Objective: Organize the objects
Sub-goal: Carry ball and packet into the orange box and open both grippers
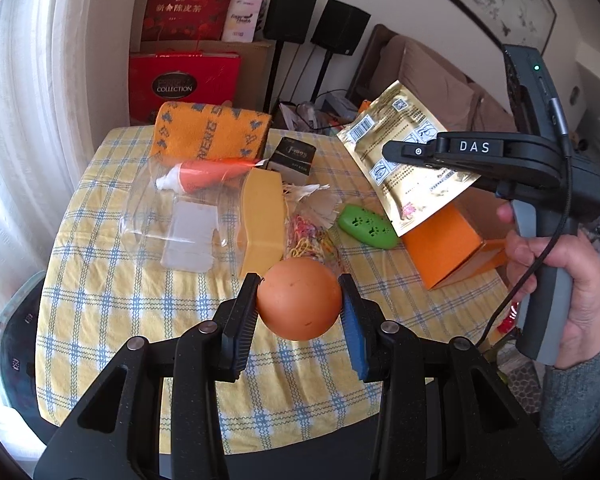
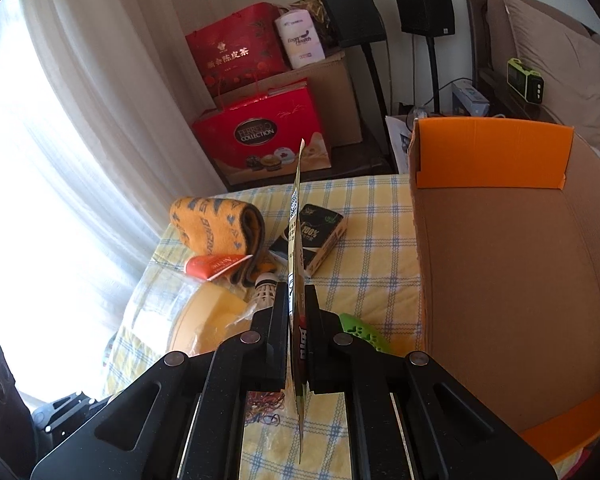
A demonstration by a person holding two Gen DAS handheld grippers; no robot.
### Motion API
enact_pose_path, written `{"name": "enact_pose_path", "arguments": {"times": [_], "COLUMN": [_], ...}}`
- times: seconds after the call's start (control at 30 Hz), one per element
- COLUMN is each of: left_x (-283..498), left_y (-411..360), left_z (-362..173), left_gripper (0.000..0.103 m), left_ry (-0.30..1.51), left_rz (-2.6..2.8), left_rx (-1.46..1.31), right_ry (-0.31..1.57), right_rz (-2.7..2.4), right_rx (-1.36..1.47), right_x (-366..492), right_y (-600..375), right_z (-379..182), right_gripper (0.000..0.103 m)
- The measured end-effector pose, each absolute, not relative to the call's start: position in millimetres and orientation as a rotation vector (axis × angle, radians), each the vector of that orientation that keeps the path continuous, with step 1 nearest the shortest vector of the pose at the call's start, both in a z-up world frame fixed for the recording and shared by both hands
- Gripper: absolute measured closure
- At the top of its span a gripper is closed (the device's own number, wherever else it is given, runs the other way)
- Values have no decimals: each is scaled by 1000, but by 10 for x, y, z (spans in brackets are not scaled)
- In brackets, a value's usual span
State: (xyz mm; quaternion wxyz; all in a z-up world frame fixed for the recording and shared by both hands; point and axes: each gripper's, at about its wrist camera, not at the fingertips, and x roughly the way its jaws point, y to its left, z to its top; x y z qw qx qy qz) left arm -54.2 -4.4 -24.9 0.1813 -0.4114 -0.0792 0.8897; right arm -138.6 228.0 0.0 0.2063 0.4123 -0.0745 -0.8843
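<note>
Checked tablecloth [image 1: 112,300] lies bare beneath left tool [image 1: 300,300] gripping egg [image 1: 299,298].

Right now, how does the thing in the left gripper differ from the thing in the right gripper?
The left gripper holds a round brown egg; the right gripper pinches a flat gold packet. The egg keeps its fingers apart; the packet's fingers are nearly together. The egg is plain, the packet printed. Both are lifted off the table.

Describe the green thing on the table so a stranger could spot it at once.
Start at the table with the yellow checked cloth and find the open orange box on its right side. Just left of that box lies the green oval case. It is the only green item there, with paw-print cutouts.
</note>
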Motion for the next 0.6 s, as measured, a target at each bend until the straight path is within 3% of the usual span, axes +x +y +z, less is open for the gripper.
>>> {"name": "enact_pose_path", "arguments": {"times": [0.6], "left_x": [-873], "left_y": [1022], "left_z": [360], "left_gripper": [67], "left_ry": [-97], "left_rz": [2387], "left_rx": [-1018], "right_ry": [-287], "right_rz": [-2633], "right_rx": [1051], "right_x": [-1039], "right_y": [3340], "right_z": [505], "right_gripper": [97]}}
